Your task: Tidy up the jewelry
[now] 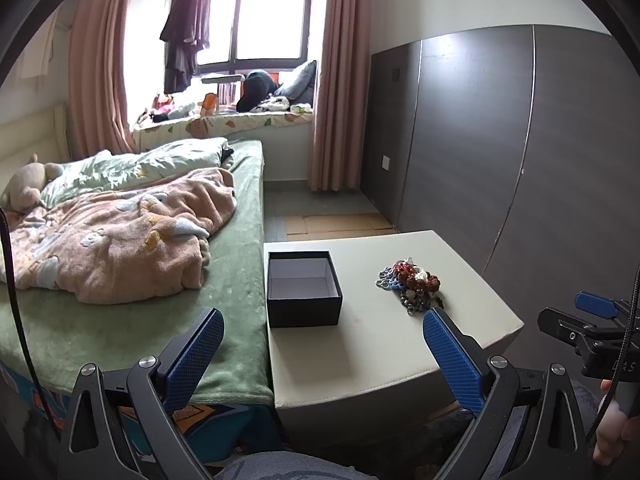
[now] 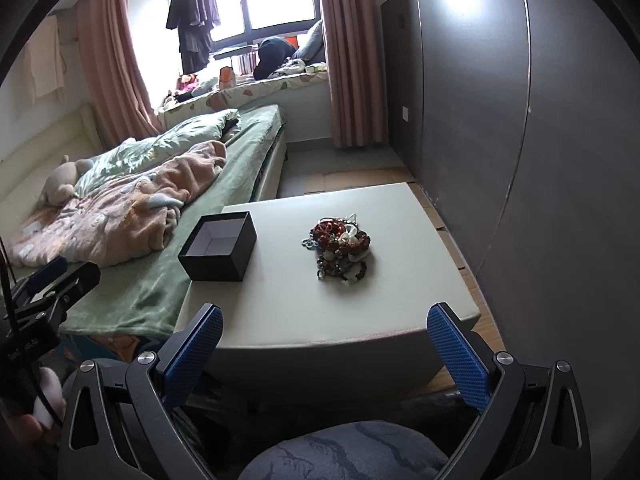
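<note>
While both claws hang back off the near edge of the pale table (image 2: 360, 312), we see the jewelry pile (image 2: 339, 246) ahead of the right gripper (image 2: 324, 344), slightly right of centre, and ahead-right of the left gripper (image 1: 324, 344). Both sets of fingers stand wide apart, holding nothing. We judge the right claw nearer. The heap's long axis runs roughly away from us, pointing toward the far wall. The open black box (image 1: 303, 294) sits ahead-left of the right claw, well apart from the pile.
</note>
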Action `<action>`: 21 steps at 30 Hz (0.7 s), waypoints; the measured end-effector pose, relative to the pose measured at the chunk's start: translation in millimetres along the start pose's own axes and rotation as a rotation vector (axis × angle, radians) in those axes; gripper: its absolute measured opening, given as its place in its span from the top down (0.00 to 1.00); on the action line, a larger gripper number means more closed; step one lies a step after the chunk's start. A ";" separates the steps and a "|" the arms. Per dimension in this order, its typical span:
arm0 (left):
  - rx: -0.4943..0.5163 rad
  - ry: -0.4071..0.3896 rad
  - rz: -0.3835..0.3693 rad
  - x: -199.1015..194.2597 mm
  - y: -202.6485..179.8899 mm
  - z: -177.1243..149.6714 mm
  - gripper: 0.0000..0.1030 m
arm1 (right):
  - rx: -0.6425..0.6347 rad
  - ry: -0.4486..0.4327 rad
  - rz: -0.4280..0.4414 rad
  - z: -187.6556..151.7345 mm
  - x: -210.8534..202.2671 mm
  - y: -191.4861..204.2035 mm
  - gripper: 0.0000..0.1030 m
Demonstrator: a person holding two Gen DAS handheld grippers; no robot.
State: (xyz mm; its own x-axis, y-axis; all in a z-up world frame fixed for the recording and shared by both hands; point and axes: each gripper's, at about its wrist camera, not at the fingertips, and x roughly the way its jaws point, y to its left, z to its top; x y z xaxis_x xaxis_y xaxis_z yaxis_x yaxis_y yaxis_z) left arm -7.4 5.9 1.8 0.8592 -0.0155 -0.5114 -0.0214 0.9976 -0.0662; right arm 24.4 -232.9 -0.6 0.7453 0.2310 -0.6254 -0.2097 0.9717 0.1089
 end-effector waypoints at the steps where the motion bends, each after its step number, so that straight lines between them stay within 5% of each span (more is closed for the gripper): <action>1: 0.000 0.001 0.000 0.5 0.1 0.1 0.03 | 0.000 -0.001 -0.001 -0.1 -0.3 0.4 0.00; 21: 0.003 0.014 0.007 4.0 -0.6 -2.2 0.03 | 0.009 -0.005 0.000 0.5 -2.6 0.3 0.00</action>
State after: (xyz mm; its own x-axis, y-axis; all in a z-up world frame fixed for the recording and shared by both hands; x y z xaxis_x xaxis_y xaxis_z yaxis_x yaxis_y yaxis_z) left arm -5.0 5.1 -2.1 0.8517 -0.0092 -0.5239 -0.0258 0.9979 -0.0595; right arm 22.6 -233.2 1.4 0.7487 0.2310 -0.6213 -0.2040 0.9721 0.1155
